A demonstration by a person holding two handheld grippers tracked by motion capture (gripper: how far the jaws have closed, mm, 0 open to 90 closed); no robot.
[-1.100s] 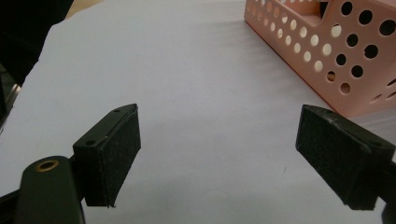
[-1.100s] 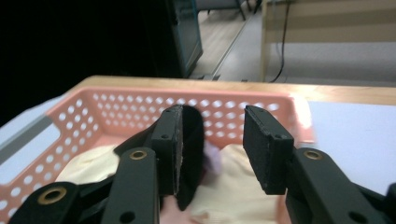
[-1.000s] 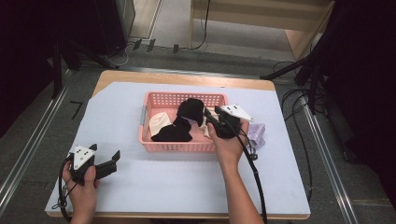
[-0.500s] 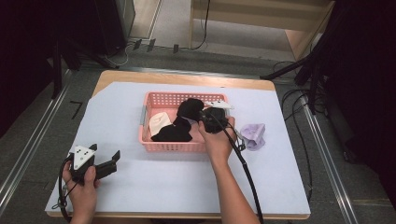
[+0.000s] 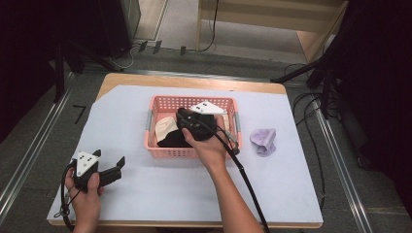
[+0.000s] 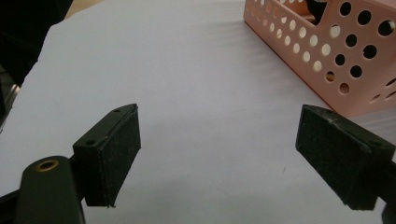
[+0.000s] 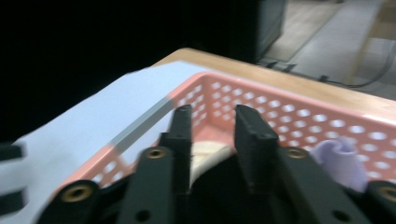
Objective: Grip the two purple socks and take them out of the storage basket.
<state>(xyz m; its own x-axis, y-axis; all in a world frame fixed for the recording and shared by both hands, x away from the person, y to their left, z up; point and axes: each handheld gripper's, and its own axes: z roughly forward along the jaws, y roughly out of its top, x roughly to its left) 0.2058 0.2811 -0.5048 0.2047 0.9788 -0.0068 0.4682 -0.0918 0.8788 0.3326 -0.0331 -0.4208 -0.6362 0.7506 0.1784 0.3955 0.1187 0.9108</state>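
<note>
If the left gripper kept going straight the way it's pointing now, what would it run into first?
Probably the pink basket. The left gripper, jaws open and empty, points along the white table cover toward the basket's near corner, which sits slightly to one side of its line, so it might just clip it; depth is unclear.

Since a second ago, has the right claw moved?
Yes. The right claw has shifted leftward over the pink basket, away from the lilac cloth, its jaws just opening with nothing between them.
</note>
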